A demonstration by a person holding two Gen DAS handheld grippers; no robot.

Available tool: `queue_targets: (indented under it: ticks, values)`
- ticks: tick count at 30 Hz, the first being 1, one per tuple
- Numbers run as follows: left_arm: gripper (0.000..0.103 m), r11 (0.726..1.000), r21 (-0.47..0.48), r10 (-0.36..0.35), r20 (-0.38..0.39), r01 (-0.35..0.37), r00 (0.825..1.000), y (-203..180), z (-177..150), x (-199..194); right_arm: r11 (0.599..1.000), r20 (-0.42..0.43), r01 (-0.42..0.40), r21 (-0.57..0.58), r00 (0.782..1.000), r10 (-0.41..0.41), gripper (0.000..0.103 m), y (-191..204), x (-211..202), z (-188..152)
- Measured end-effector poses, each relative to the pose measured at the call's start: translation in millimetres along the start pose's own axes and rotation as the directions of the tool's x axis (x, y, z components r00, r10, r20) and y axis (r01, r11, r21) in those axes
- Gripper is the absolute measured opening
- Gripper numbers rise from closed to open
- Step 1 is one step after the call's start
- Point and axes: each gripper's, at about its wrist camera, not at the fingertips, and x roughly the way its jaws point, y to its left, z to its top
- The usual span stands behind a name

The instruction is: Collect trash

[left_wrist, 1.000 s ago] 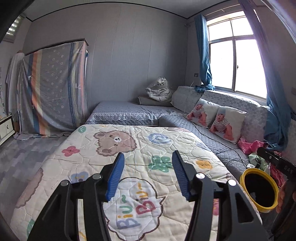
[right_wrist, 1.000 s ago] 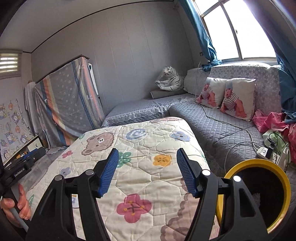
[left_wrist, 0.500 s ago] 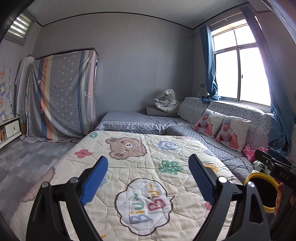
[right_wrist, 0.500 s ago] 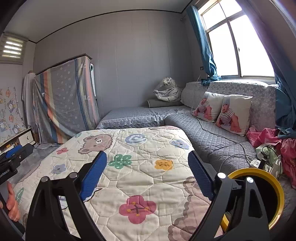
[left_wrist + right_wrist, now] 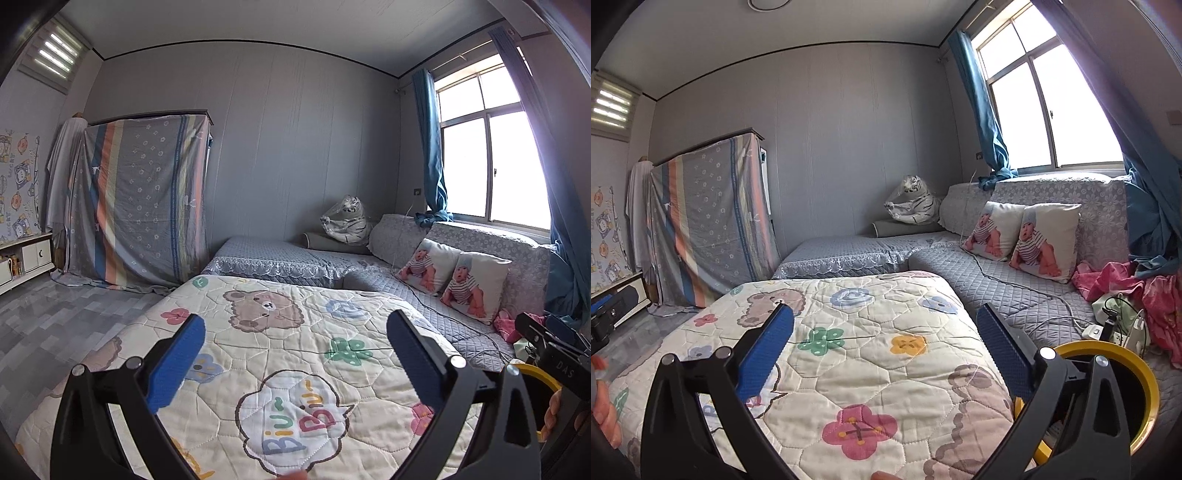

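Note:
A yellow-rimmed black trash bin stands at the right of the quilted bed, its rim also showing in the left wrist view. My left gripper is open and empty above the cartoon quilt. My right gripper is open and empty above the same quilt, just left of the bin. I see no loose trash on the quilt. The right gripper's body shows at the right edge of the left wrist view.
A grey quilted sofa runs along the right with two baby-print cushions, pink clothes and a power strip with cables. A toy tiger sits in the far corner. A cloth-covered wardrobe stands at the left.
Both grippers have opened wide and have lifted or tilted upward, so more of the wall and ceiling shows. The bin sits lower and further right in both views.

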Motion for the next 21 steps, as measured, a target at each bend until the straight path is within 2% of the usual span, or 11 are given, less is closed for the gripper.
queue_targets:
  ticks: [5,12,21]
  values:
    - [0.095,1.0,-0.02,0.015,0.001,-0.015,1.0,1.4,-1.0,-0.6,1.0,-0.007,-0.012,0.007,1.0,0.012,0.095,1.3,-0.2,-0.9]
    - [0.095,0.999,0.003,0.049,0.004,-0.049,0.999,-1.4,-2.0,0.5,1.0,-0.02,-0.023,0.012,1.0,0.023,0.095,1.9,-0.8,-1.3]
    - [0.095,0.999,-0.001,0.047,0.019,-0.046,0.999,-5.3,-0.5,-2.3,0.999,-0.017,-0.021,-0.024,1.0,0.02,0.095,10.1,-2.0,-1.1]
